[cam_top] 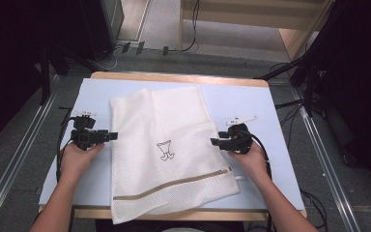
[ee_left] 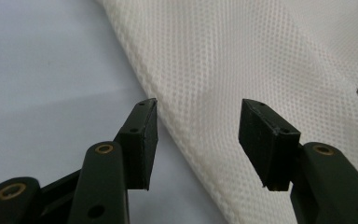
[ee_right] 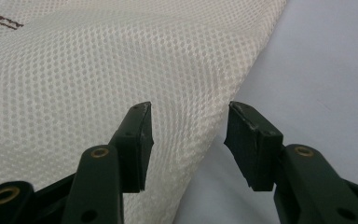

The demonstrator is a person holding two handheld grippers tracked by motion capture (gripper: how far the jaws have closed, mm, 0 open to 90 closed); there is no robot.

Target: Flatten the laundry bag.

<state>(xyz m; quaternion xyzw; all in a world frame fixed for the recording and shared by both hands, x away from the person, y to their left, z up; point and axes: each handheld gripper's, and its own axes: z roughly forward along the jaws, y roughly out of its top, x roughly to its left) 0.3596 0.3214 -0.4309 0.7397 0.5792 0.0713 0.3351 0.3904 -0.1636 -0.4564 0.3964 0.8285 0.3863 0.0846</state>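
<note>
a white mesh laundry bag lies flat on the desk, its zipper end hanging over the near edge. the left gripper and right gripper sit at the bag's side edges, jaws spread, pinching nothing.

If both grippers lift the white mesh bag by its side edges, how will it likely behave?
The mesh bag is thin netting lying flat with soft folds, so it would probably sag between the left gripper and right gripper. It looks empty, so likely light. Its near end overhangs the table edge, so a push may bunch it rather than slide it.
</note>
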